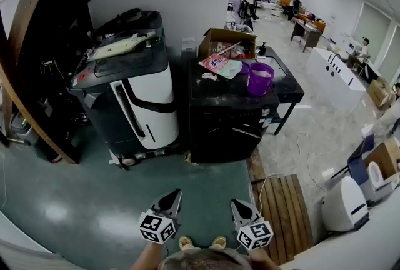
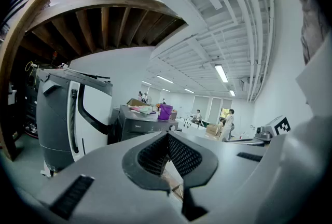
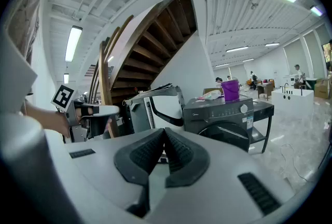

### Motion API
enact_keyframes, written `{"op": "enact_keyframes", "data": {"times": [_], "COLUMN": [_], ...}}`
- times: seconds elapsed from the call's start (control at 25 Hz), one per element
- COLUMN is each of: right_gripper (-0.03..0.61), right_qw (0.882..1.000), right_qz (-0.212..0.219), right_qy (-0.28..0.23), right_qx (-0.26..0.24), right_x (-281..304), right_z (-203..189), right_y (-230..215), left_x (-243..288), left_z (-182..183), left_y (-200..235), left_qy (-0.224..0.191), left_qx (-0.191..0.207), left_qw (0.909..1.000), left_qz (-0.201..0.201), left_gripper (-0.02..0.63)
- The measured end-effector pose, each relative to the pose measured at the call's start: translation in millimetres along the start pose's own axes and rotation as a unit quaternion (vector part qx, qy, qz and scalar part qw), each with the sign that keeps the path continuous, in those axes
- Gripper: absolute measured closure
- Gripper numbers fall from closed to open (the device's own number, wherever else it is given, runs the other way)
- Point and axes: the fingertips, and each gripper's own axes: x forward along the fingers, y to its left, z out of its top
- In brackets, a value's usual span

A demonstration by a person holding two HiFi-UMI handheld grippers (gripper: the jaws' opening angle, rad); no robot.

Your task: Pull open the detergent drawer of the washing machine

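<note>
From the head view, the left gripper (image 1: 174, 193) and right gripper (image 1: 235, 203) hung side by side over the green floor (image 1: 75, 200). Both were well apart from the black washing machine (image 1: 225, 122), which had a purple bucket (image 1: 260, 79) on top.

In the left gripper view, the jaws were clenched on nothing, with the washing machine (image 2: 142, 125) far ahead.

In the right gripper view, the jaws were likewise pressed together and empty. The washing machine (image 3: 223, 114) stood ahead to the right, its drawer too small to make out.

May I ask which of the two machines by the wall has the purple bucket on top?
The black washing machine on the right; the purple bucket stands on it, not on the grey machine beside it.
</note>
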Motion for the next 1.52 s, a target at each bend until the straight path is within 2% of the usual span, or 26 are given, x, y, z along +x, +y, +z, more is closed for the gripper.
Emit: {"op": "enact_keyframes", "data": {"times": [0.4,0.8,1.08,1.52], "right_gripper": [0.578,0.578,0.577,0.577], "right_qw": [1.0,0.999,0.998,0.998], "right_qz": [-0.016,-0.041,-0.049,-0.047], "right_qy": [-0.007,-0.007,-0.011,-0.016], "right_qx": [0.014,0.02,0.026,0.022], "right_x": [9.2,26.2,42.3,85.5], "right_z": [0.8,-14.8,-15.6,-6.6], "right_y": [-3.4,17.2,25.8,-1.8], "left_x": [9.4,15.7,21.2,59.7], "left_z": [2.3,-2.7,5.0,9.1], "left_y": [7.5,29.9,46.5,70.9], "left_qy": [0.0,0.001,-0.001,-0.006], "left_qx": [0.0,0.005,0.012,0.01], "left_qw": [0.9999,0.9986,0.9979,0.9981], "left_qz": [-0.014,-0.052,-0.064,-0.06], "left_gripper": [0.592,0.592,0.592,0.592]}}
